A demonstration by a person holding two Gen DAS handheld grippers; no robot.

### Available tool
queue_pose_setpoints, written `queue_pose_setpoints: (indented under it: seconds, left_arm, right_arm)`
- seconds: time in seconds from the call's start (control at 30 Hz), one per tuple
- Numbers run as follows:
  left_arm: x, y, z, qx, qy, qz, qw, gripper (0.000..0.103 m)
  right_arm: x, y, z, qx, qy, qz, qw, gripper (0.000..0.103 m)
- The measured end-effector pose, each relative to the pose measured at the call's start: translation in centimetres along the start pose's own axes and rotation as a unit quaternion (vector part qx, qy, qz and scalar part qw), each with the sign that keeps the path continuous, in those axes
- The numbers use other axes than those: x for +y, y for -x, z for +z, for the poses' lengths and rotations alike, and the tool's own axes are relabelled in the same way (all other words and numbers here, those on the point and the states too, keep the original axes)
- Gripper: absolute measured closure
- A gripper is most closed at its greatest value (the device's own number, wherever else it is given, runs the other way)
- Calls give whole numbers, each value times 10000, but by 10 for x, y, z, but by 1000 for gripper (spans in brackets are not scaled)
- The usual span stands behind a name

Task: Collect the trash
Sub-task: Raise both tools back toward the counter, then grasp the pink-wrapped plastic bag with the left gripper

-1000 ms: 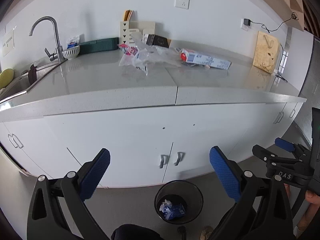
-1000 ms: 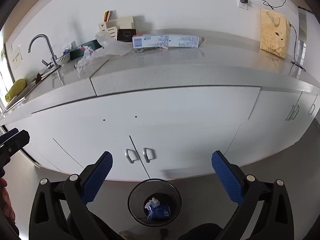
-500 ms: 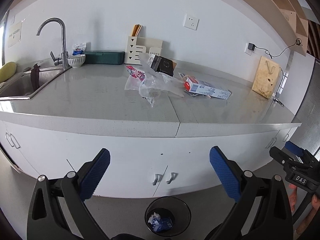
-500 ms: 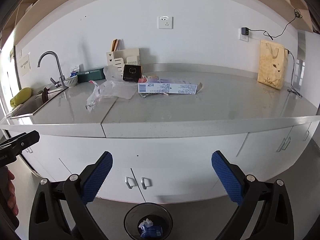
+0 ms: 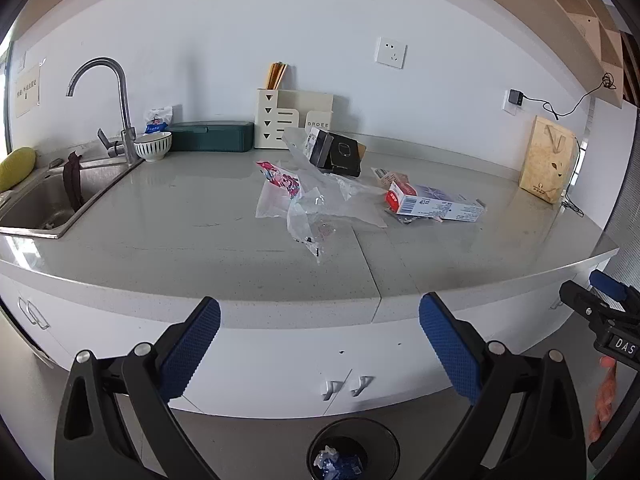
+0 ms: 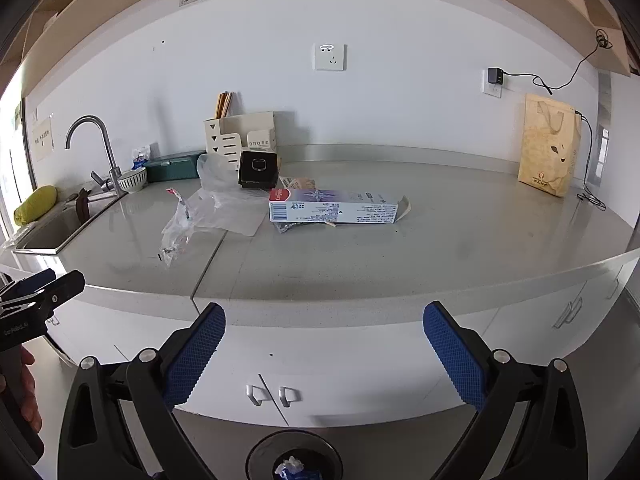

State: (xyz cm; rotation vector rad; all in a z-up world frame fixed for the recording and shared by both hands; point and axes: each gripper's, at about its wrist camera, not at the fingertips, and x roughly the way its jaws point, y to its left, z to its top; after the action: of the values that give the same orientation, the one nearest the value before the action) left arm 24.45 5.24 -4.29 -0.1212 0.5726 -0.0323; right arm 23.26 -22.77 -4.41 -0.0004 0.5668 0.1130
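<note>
Trash run, partly done: I am holding both the left claw (image 5: 316, 356) and right claw (image 6: 322, 356) wide and empty, bin (image 5: 384, 436) holding scraps, toothpaste box (image 6: 334, 210) and plastic bags (image 5: 316, 208) lying mid-desk (image 5: 200, 248) uncollected.

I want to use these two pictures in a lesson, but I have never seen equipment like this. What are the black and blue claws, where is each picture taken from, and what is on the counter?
The claws are hand-held grippers, one per hand; no robot arm. Each picture comes from a fisheye camera on one gripper. The left gripper and right gripper are both open and hold nothing. On the countertop lie clear plastic bags, a toothpaste box and a black box. A sink sits at the left. A trash bin stands on the floor below, with some rubbish inside.
</note>
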Motion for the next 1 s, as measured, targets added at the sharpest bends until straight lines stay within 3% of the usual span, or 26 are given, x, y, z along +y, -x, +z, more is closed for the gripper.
queue_pose_setpoints:
  seconds: [0.13, 0.53, 0.83, 1.0]
  left_arm:
    - [2, -16, 14, 8, 39, -3, 10000, 4]
    - [1, -76, 63, 38, -50, 45, 10000, 4]
    - [21, -124, 96, 245, 86, -373, 9990, 4]
    - [33, -171, 117, 809, 226, -679, 9941, 4]
  right_arm:
    - [7, -19, 17, -58, 296, -198, 9993, 3]
    - [5, -85, 60, -35, 422, -195, 9989, 3]
    - [9, -140, 93, -29, 564, -132, 9983, 3]
    - [12, -181, 110, 150, 624, 33, 9979, 3]
